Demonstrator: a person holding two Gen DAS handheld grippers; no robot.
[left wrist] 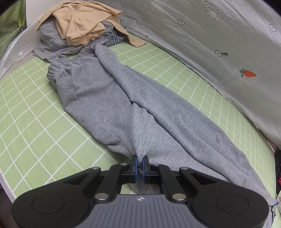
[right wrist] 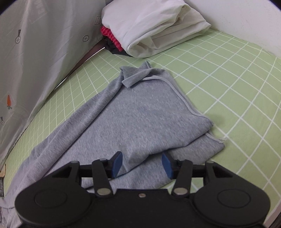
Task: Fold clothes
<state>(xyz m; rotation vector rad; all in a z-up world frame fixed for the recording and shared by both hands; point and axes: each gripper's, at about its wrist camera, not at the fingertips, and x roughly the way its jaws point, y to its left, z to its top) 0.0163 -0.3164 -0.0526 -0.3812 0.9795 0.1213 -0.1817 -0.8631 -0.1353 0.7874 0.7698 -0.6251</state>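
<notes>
Left wrist view: the left gripper (left wrist: 140, 164) pinches a fold of heather-grey jersey sweatpants (left wrist: 123, 105) stretched across a green sheet with a white grid (left wrist: 35, 126), its elastic waistband toward a heap of tan and grey clothes (left wrist: 79, 26). A pale carrot-print cover (left wrist: 219, 52) reads "HEBE". Right wrist view: the right gripper (right wrist: 142, 164) stands released over the leg hems.

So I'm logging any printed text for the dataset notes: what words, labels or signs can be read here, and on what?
"HEBE", inside an arrow outline: on the grey printed sheet.
Partial print near the beige garment, same sheet: cut off, unreadable.
Small emblem on the left gripper: no letters.
Circled plus signs and a carrot: pictures only.
</notes>
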